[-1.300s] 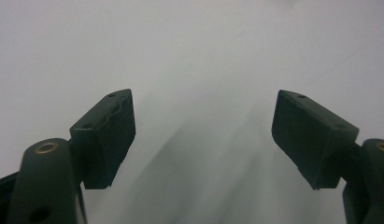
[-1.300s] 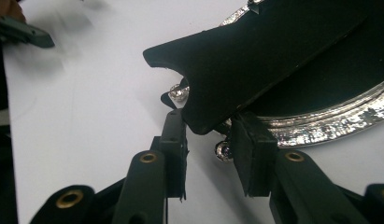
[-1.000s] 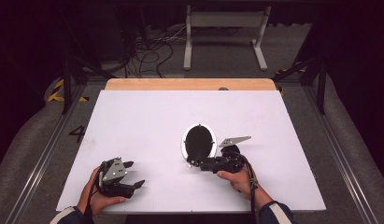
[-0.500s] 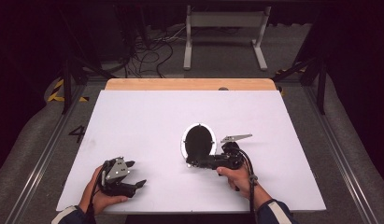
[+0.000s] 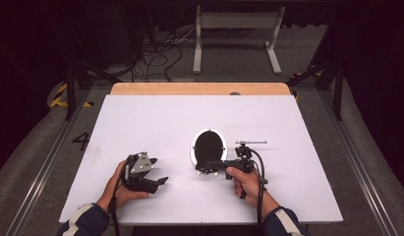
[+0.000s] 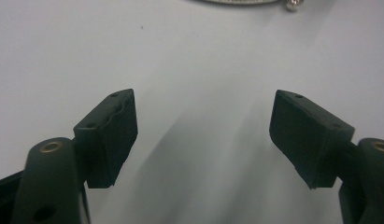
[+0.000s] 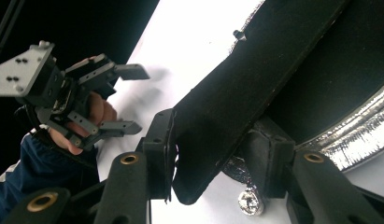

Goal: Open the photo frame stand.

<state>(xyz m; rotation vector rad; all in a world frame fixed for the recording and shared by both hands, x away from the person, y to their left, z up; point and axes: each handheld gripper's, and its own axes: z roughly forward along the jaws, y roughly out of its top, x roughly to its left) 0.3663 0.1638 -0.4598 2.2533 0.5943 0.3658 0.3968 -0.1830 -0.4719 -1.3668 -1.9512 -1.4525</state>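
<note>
A round black dish (image 5: 208, 146) with a silvery rim (image 7: 362, 121) lies near the middle of the white table (image 5: 298, 123). A flat black handle (image 7: 255, 79) sticks out from its near edge. My right gripper (image 5: 209, 166) (image 7: 215, 158) is shut on that handle, lying level and pointing left. My left gripper (image 5: 160, 171) (image 6: 203, 135) is open to the left of the dish, low over bare table. Its jaws have just been closing a little, with nothing between them. It also shows in the right gripper view as the left gripper (image 7: 133, 98), held by a hand.
A wooden strip (image 5: 199, 88) runs along the table's far edge. Beyond it stand a metal frame (image 5: 236, 39) and loose cables (image 5: 160, 54) on the floor. A small shiny stud (image 7: 249, 200) sits by the dish's rim.
My left hand has moved right and a little away from the near edge, toward the dish. The right gripper has kept its hold on the handle and barely shifted.
</note>
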